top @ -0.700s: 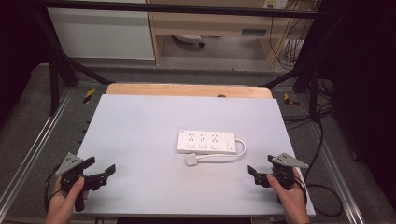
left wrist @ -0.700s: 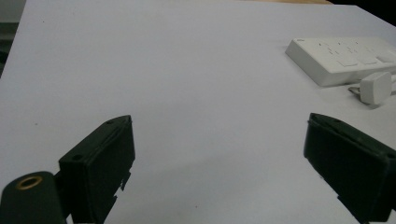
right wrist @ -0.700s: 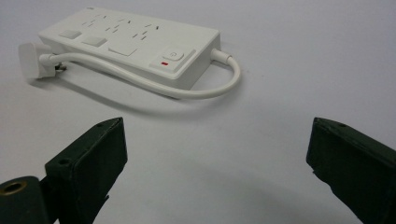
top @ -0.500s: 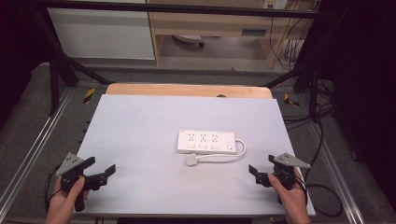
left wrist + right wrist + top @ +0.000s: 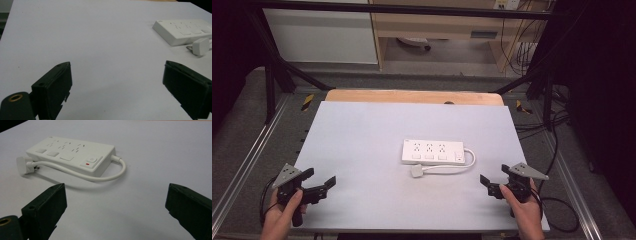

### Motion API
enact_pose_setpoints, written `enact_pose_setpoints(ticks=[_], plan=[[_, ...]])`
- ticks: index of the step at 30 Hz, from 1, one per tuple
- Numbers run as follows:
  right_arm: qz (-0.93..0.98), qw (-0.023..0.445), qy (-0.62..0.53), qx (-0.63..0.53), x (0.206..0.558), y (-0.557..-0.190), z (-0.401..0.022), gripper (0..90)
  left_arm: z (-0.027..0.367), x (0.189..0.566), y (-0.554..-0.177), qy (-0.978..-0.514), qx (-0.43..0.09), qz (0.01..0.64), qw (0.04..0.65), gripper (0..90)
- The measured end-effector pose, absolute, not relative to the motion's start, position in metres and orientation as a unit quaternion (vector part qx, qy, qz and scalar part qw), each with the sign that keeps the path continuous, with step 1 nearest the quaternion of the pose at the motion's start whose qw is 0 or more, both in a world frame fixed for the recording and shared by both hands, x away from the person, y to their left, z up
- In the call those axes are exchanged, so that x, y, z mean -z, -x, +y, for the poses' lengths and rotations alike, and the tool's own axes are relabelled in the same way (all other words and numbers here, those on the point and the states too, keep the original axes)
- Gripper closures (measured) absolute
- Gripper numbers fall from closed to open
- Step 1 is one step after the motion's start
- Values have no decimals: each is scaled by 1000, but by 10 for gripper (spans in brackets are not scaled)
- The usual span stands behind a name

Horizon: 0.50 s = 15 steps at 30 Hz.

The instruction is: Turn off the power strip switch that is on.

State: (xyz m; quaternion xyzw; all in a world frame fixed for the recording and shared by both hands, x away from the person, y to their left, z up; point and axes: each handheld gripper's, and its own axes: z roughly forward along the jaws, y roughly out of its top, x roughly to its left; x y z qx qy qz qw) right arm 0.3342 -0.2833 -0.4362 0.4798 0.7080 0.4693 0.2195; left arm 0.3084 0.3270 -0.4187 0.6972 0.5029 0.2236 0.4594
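A white power strip lies flat a little right of the table's middle. Its short cord loops round the right end and back to a white plug lying just in front of it. My left gripper is open near the front left corner, well away from the strip. My right gripper is open near the front right edge, close to the cord loop. In the left gripper view the jaws stand wide apart, with the strip and plug far right. In the right gripper view the strip lies ahead.
The pale grey tabletop has a wooden strip along its far edge. Metal frame rails run along both sides. Black cables trail on the floor to the right.
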Motion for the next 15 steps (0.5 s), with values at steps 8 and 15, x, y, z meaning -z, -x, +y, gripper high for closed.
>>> enact_pose_setpoints(ticks=[8,15], plan=[[705,228,-477,-473,433,-334,-284,45,327,419,-308,-697,-224,503,459,88],[700,232,-475,-480,430,-332,-283,48,327,419,-308,-698,-224,503,459,88]])
